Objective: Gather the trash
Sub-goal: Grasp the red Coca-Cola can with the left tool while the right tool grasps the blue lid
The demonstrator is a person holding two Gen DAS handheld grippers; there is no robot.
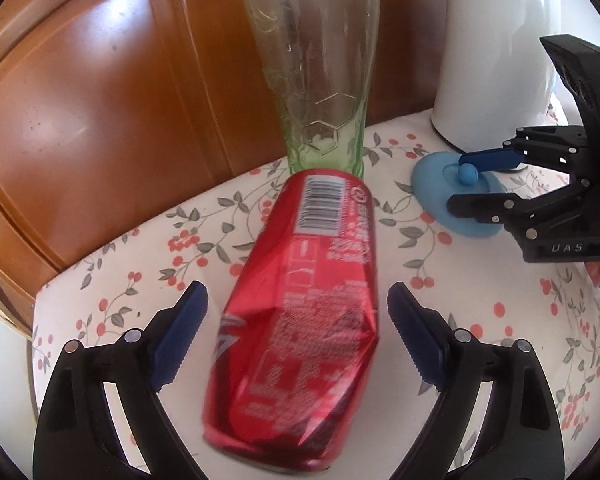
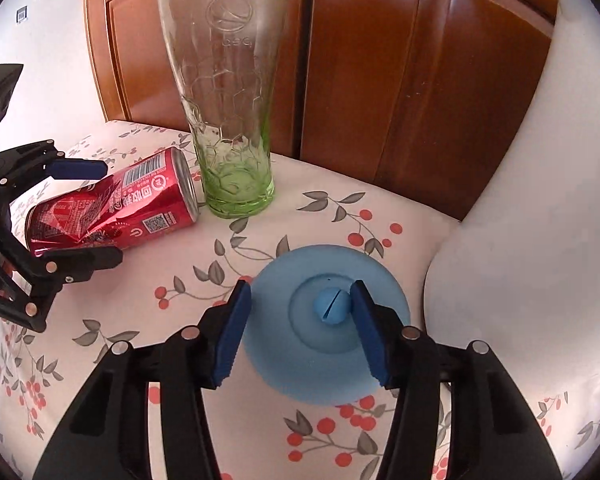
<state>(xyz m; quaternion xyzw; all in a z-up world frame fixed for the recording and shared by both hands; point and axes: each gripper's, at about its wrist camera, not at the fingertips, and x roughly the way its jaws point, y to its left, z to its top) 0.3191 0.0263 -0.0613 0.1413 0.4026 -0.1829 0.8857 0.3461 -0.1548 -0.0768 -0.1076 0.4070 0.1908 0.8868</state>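
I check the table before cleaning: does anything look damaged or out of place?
Yes: the red can lies on its side, dented, its end beside the upright green glass. Nothing looks spilled.

The left wrist view looks close along the crushed red can [image 1: 296, 320] toward the far green glass [image 1: 316, 68]. The right wrist view faces the blue lid [image 2: 324, 328]. Both share these.

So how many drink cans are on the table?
1. The can lies on its side, dented, between the open left gripper, its far end beside the glass. More could be outside view.
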